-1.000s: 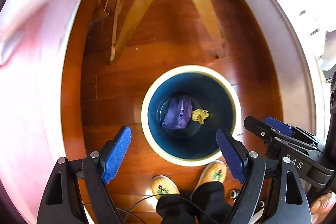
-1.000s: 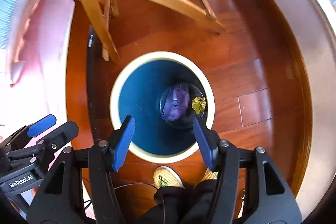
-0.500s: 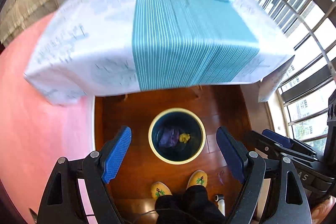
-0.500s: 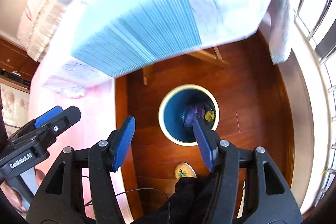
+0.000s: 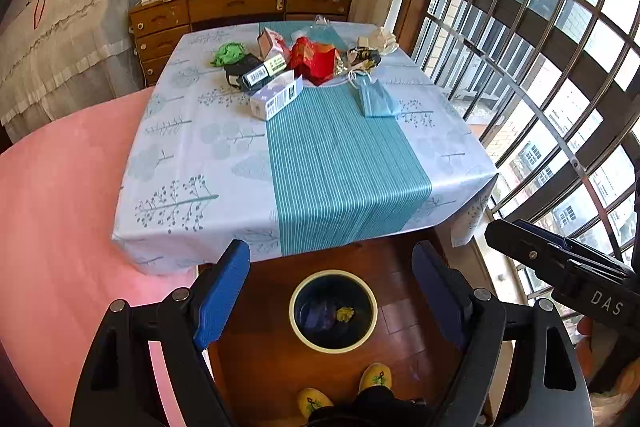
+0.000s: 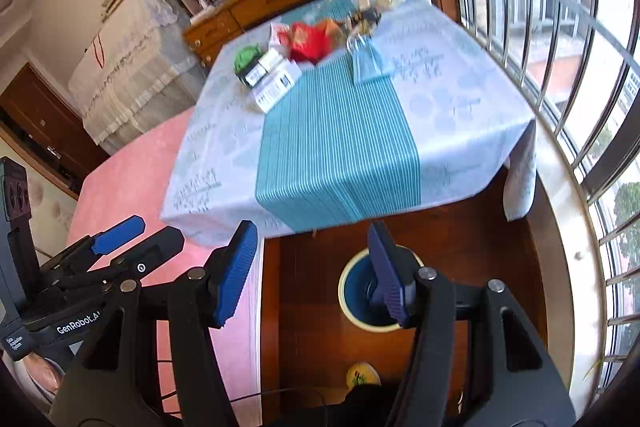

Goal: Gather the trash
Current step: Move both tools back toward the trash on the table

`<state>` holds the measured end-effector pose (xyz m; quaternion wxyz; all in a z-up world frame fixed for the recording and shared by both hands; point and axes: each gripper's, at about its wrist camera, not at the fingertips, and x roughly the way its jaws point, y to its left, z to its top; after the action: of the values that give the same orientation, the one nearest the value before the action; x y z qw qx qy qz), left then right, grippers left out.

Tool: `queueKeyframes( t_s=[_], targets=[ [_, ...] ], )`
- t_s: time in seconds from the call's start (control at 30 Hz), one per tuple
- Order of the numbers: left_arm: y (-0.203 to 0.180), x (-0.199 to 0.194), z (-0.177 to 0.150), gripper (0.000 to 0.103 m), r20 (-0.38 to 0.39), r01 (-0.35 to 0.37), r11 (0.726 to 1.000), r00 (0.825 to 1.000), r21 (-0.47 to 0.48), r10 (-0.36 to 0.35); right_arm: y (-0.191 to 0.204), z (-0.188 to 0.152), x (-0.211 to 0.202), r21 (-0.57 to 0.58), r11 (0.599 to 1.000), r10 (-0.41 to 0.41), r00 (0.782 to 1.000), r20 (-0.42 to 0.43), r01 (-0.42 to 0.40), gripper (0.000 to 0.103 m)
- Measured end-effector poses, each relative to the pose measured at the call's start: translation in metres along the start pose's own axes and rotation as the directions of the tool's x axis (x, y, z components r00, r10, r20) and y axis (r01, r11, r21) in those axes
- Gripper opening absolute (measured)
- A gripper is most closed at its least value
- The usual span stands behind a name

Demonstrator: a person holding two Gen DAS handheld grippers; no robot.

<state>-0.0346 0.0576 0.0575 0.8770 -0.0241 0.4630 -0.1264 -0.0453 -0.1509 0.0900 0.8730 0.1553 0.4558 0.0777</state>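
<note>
Left wrist view: left gripper [image 5: 332, 293] jaws spread wide, nothing between the pads, bin [image 5: 333, 311] framed in the gap. Bin sits on the wood floor just off the near edge of the table [image 5: 192, 163], by the person's slippers [image 5: 374, 375], so anything lifted off the cloth only has to go down past that edge. Inside the bin: a purple wad [image 5: 322, 315] and a yellow scrap [image 5: 345, 313], so I'd say collection is partly done. Remaining trash is bunched at the far end of the table: green wad [image 5: 228, 53], dark box [image 5: 256, 75], white box [image 5: 277, 97], red wrapper [image 5: 316, 61], blue mask [image 5: 376, 97], white crumple [image 5: 382, 39] at the far corner by the window. Near half of the table is bare cloth, meaning a reach across. Right gripper's body pokes in at the right edge of the view, beside the table's near corner. Right wrist view: right gripper [image 6: 312, 271] also released, pads apart, holding nothing; its right pad covers part of the bin. Same pile shows at the table's far end, slightly blurred. Left gripper's body shows at lower left, over the pink bed [image 6: 132, 187] beside the table. Both tools angled down toward the table, unloaded: reads as set up for the next pick, likely the white box or the mask, nearest this edge.
</note>
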Motion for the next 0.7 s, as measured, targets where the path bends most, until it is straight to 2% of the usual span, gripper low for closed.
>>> queueKeyframes(
  t_s=[0.2, 0.33, 0.47, 0.7],
  targets=[
    [0.001, -0.019, 0.040, 0.085, 0.031, -0.017, 0.999, 0.999, 0.033, 0.016, 0.014, 0.026, -0.023, -0.028, 0.999, -0.017, 0.996, 0.088, 0.019, 0.055],
    [0.001, -0.018, 0.067, 0.085, 0.046, -0.046, 0.998, 0.998, 0.053, 0.044, 0.011, 0.045, -0.022, -0.030, 0.999, -0.008, 0.994, 0.105, 0.011, 0.055],
    [0.005, -0.002, 0.093, 0.085, 0.037, -0.072, 0.996, 0.997, 0.044, 0.070, 0.005, 0.067, -0.006, -0.048, 0.999, -0.004, 0.995, 0.103, 0.009, 0.055],
    [0.020, 0.054, 0.153, 0.085, 0.009, -0.135, 0.991, 0.991, 0.010, 0.135, -0.026, 0.126, 0.059, -0.073, 0.997, -0.018, 0.998, 0.057, 0.022, 0.055]
  ],
)
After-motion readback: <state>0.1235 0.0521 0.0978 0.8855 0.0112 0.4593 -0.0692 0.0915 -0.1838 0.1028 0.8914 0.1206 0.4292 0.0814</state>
